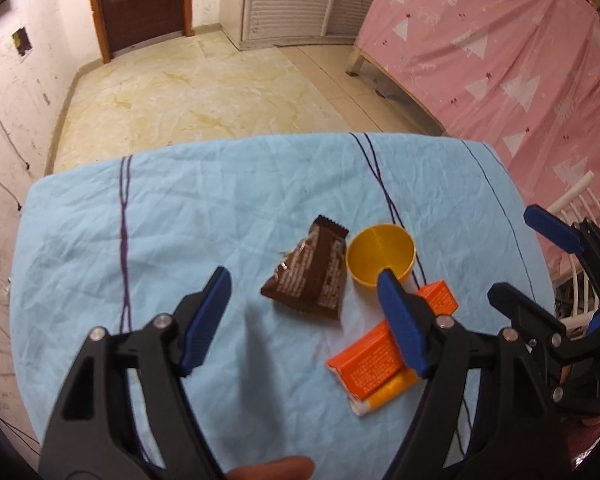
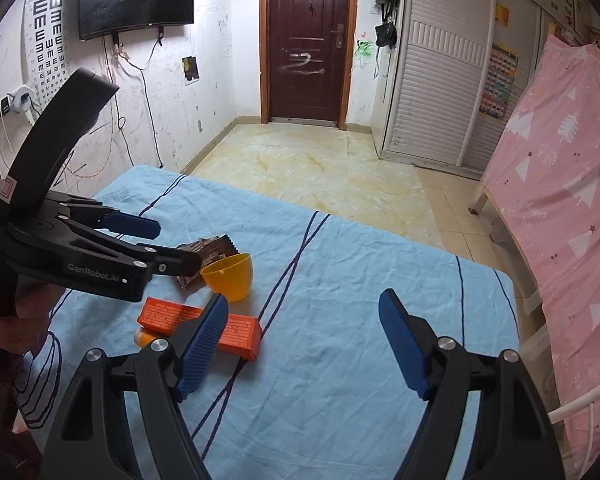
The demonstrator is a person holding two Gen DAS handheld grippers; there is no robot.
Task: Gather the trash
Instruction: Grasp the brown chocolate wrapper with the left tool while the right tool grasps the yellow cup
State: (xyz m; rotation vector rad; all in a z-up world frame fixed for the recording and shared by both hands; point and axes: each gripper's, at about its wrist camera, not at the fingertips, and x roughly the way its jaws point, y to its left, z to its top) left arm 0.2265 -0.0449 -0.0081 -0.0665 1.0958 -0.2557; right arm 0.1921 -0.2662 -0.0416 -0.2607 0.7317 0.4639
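A brown snack wrapper lies on the blue cloth, with a yellow cup upright just right of it. An orange box lies nearer me on an orange-and-white tube. My left gripper is open above the cloth, its jaws either side of the wrapper and above it. My right gripper is open and empty over the cloth, right of the orange box and cup. The wrapper is partly hidden behind the left gripper.
The blue-clothed table ends at a far edge with tiled floor beyond. A pink-covered bed stands to the right, with a white rail close by the table's right side. A door is at the back.
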